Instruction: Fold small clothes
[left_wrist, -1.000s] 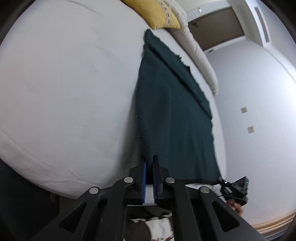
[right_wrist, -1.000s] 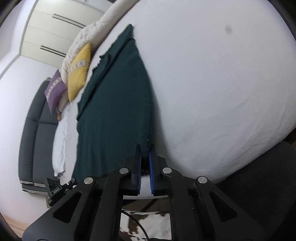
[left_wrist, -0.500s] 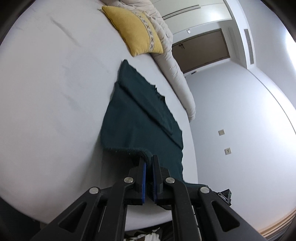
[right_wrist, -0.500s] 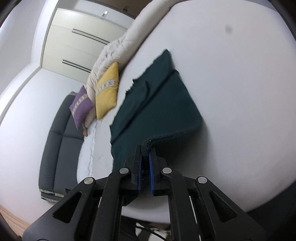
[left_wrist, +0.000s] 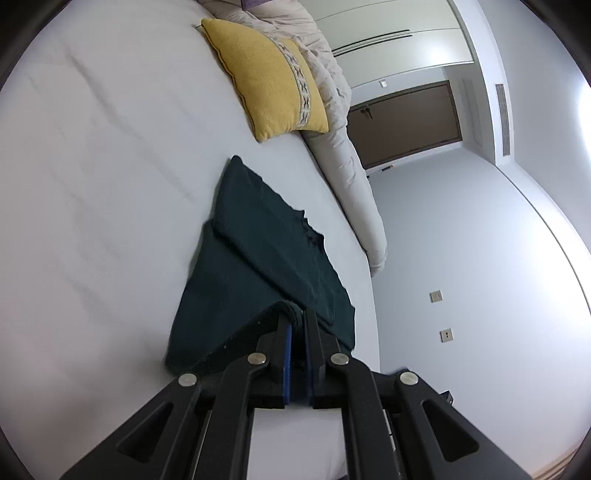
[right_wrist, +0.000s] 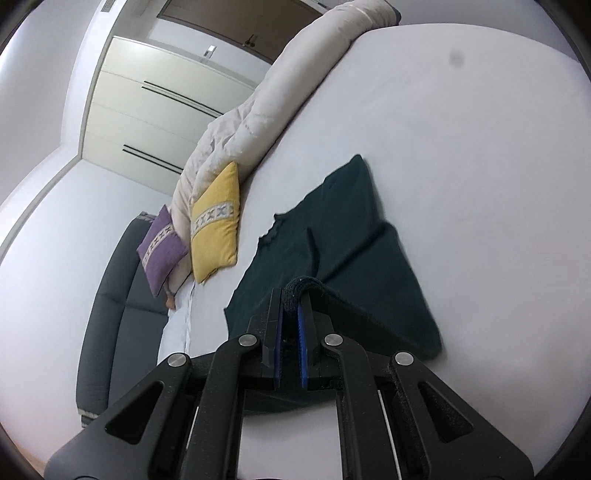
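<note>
fingers: both pairs pressed nearly together, each pinching a rolled hem corner of the garment. left gripper (left_wrist: 298, 325) clamps one near corner; right gripper (right_wrist: 291, 301) clamps the other. blue pads (right_wrist: 302, 332) show beside the bunched cloth in both wrist views.

garment (left_wrist: 258, 258): dark green knit, small. far half lies flat on the bed, its far part already doubled into a band along one side. near edge is lifted off the sheet and held taut between the two grips, so the cloth rises from the bed like a ramp toward the cameras.

step in hand, as judged: carrying the near hem over to the far edge to halve the piece.

how to do it well, as judged:
- keep both corners level and equally far forward, so the fold line runs straight across.
- hold the hem lightly stretched between the grips; slack would let the middle sag and crease.
- lower onto the far edge, corners matched, before letting go.
- avoid dragging the lying half; knit slides easily on a smooth sheet.

bed (left_wrist: 92, 184): white sheet, faint wrinkles, otherwise flat under the garment.

pillow (left_wrist: 269, 77): yellow, patterned band, well beyond the far end of the garment.

duvet (right_wrist: 258, 122): pale roll along the bed's far side, apart from the garment.
</note>
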